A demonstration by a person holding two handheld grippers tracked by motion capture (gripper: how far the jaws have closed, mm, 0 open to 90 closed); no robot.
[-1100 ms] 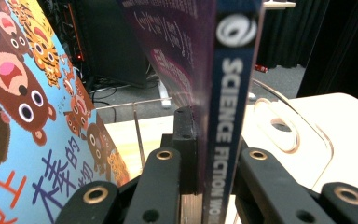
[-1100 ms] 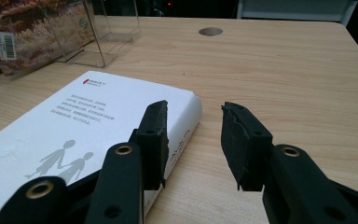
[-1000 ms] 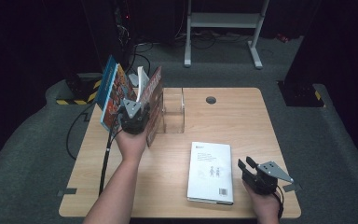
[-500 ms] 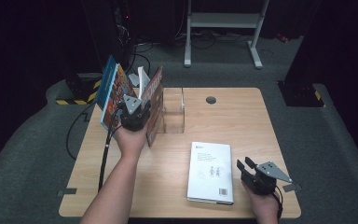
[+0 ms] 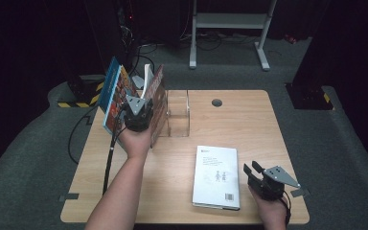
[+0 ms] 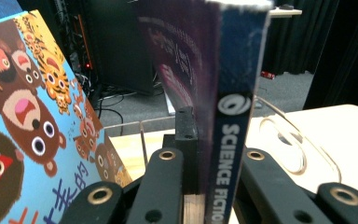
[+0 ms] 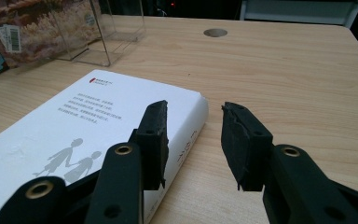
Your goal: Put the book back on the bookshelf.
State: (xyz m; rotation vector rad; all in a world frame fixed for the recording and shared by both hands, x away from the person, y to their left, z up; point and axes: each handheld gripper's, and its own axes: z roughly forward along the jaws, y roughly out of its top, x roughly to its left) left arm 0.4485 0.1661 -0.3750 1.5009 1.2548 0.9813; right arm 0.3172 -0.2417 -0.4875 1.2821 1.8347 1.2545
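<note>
the wooden table (image 5: 249,120) carries everything, its bare top pierced by a round cable hole (image 5: 216,102) near the far edge. at its far left a clear acrylic book holder (image 5: 178,115) stands with books leaning in it: a large blue picture book (image 5: 112,93) with cartoon bears and tigers on its cover and coloured chinese characters along the bottom edge, a white book (image 5: 148,80) behind it, and the dark science fiction book (image 6: 235,140) now being set in. the left gripper (image 5: 138,114) is clamped on that book, its jaws having just been closing, one either side of the spine, which reads "science fiction" in white capitals under a round logo. so the shelving looks well under way but unfinished, since this book is not yet let go and a white paperback (image 5: 216,176) lies flat on the near right of the table, small chinese print and two grey figures on its cover, a barcode at one corner. the right gripper (image 7: 193,135) waits just beside that paperback's edge, jaws apart and holding nothing.
</note>
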